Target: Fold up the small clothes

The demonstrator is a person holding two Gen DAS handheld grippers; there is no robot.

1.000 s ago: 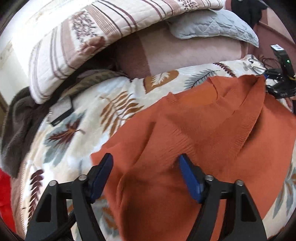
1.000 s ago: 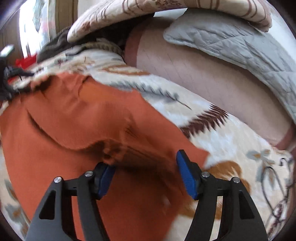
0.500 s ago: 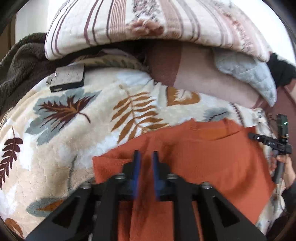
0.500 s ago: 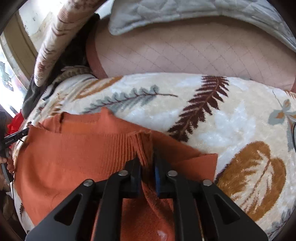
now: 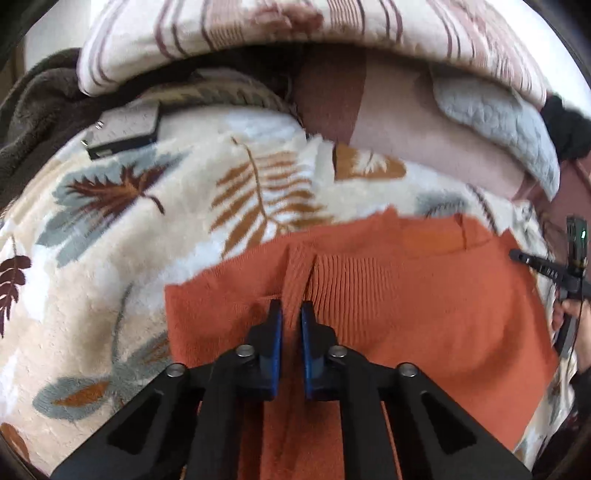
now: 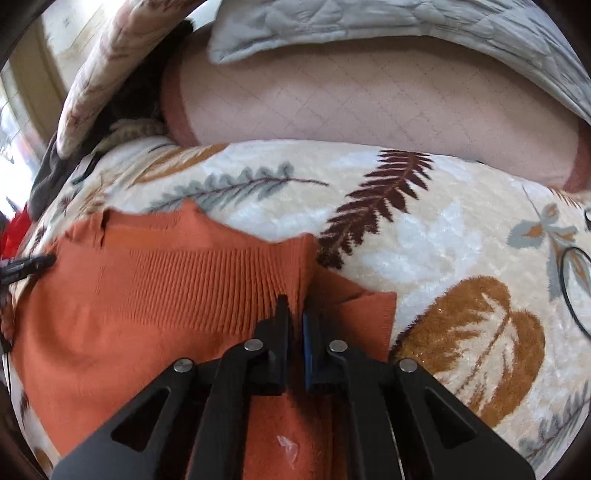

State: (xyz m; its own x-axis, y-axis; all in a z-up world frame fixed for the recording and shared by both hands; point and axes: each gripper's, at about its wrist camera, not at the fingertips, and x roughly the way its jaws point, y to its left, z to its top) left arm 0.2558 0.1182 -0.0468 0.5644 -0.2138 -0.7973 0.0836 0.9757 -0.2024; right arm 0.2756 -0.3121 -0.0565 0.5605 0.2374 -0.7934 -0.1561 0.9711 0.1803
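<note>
A big soft blanket point(image 5: 122, 236) with leaf pictures covered the bed. At its far side lay a pink quilted cushion point(image 6: 369, 107), a striped quilt point(image 5: 295, 33) and a grey pad point(image 5: 498, 122). A brown fuzzy cloth point(image 5: 33, 110) was bunched at the left edge in the left wrist view.

An orange knitted sweater point(image 5: 424, 314) lay flat on the blanket, near the front, with its ribbed band along the far edge. It stretched between the two grippers.

The left gripper point(image 5: 291, 314) pointed down at the left part of the sweater. Its jaws were squeezed almost together, and a raised fold of the ribbed orange knit was pinched between the blue pads point(image 5: 276, 343).

The right gripper point(image 6: 295, 310) pointed down at the right part of the sweater. Its jaws were also pressed nearly together, with a fold of the ribbed band caught between them. A loose orange corner stuck out on the blanket just to the right of it.

In the left wrist view, the right gripper showed at the far right edge, held by a hand point(image 5: 574, 325).

A small flat grey box point(image 5: 125, 129) lay on the blanket, well apart from the sweater. A thin black cord point(image 6: 572, 288) curled on the blanket at the right edge in the right wrist view.
</note>
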